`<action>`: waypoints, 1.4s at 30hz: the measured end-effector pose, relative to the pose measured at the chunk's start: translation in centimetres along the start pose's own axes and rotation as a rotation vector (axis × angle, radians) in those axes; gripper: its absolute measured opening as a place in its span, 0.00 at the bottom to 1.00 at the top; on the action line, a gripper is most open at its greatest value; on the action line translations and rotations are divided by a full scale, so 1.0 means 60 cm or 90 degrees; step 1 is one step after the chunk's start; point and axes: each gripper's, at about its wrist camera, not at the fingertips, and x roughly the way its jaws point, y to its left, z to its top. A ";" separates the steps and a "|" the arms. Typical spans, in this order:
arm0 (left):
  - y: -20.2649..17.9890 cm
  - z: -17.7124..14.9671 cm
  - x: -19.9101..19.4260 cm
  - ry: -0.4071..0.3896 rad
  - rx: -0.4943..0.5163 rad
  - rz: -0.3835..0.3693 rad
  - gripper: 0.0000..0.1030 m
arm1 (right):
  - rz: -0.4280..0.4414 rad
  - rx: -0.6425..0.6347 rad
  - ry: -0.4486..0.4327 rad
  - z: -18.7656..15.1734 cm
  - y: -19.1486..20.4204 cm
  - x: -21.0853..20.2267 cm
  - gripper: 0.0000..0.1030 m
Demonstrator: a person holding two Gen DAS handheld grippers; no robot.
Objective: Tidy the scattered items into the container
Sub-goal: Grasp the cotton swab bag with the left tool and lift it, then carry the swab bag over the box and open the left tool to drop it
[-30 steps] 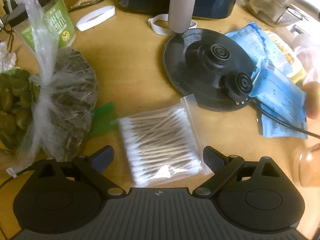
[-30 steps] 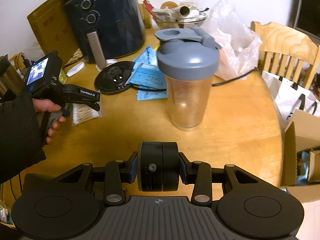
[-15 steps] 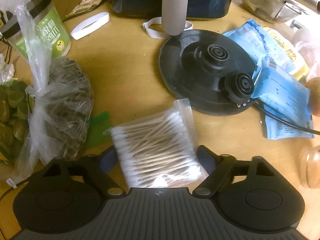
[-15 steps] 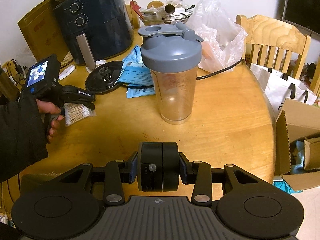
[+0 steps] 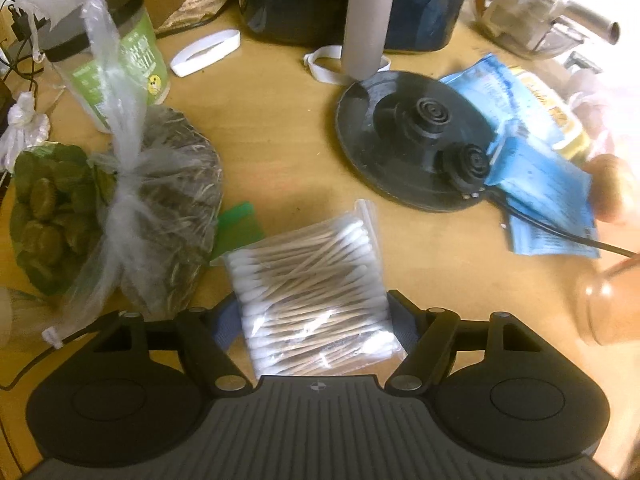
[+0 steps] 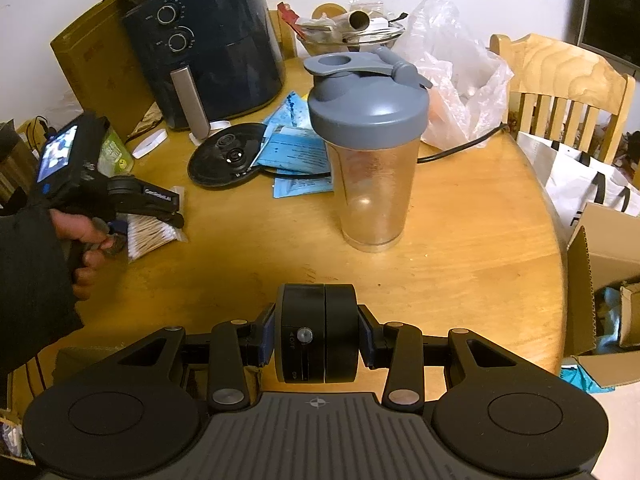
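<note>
Left wrist view: my left tool (image 5: 316, 320) is closing its jaws around the bag of cotton swabs (image 5: 314, 292), just this side of the kettle base (image 5: 416, 140); I'd squeeze its middle gently. Right wrist view: my right tool (image 6: 316, 340) clamps a black round device (image 6: 316, 336). The cardboard box (image 6: 600, 280), probably the container, sits beyond the tabletop (image 6: 460, 240) edge past the shaker bottle (image 6: 368, 140), bare wood between.

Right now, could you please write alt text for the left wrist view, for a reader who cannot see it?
The left tool is closing on a clear bag of cotton swabs lying between its fingers on a wooden table. To the left lie tied plastic bags and a green-labelled jar; to the right, a black kettle base and blue packets.
</note>
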 end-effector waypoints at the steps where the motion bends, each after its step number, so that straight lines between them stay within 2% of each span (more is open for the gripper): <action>1: 0.002 -0.002 -0.008 -0.003 0.002 -0.007 0.71 | 0.003 -0.002 -0.001 0.001 0.002 0.000 0.42; 10: 0.020 -0.037 -0.090 -0.032 0.021 -0.062 0.71 | 0.033 -0.022 -0.006 0.009 0.026 -0.003 0.42; 24: 0.082 -0.103 -0.188 -0.043 -0.031 -0.152 0.71 | 0.059 -0.022 -0.027 0.016 0.052 -0.035 0.42; 42: 0.106 -0.199 -0.251 -0.055 -0.022 -0.155 0.71 | 0.082 -0.021 -0.029 0.001 0.095 -0.049 0.42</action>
